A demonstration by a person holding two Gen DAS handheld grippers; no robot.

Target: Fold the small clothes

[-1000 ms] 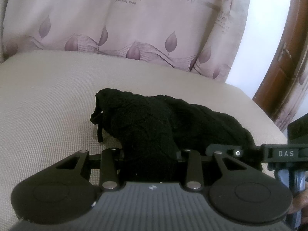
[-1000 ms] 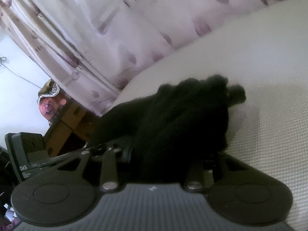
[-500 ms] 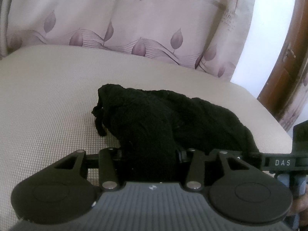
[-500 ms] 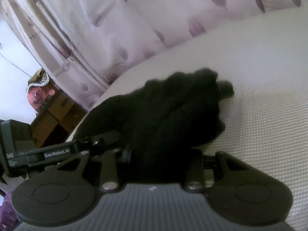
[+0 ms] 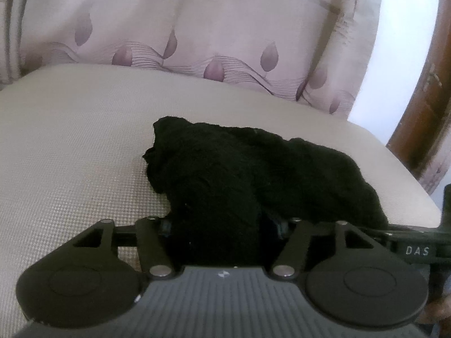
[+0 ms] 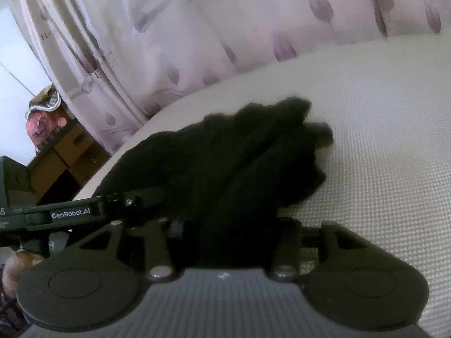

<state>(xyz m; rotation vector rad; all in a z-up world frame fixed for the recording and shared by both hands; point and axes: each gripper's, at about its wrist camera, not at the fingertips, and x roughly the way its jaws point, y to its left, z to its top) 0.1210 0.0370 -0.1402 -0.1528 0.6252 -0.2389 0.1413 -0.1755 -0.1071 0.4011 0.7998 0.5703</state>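
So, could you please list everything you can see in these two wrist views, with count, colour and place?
black garment: one, black, bunched on the cushion, its near edges lying between both sets of jaws.
cushion: one, beige, textured, under the garment.
curtain: one, pale pink with purple leaf print, behind the cushion.
wooden door frame: one, brown, at the right edge of the left wrist view.
wooden cabinet: one, brown, at the left of the right wrist view, beyond the cushion's edge.
pink and gold object: one, on the cabinet; too blurred to identify.
left gripper: one, black, jaws opening with cloth between them.
right gripper: one, black, jaws opening with cloth between them.
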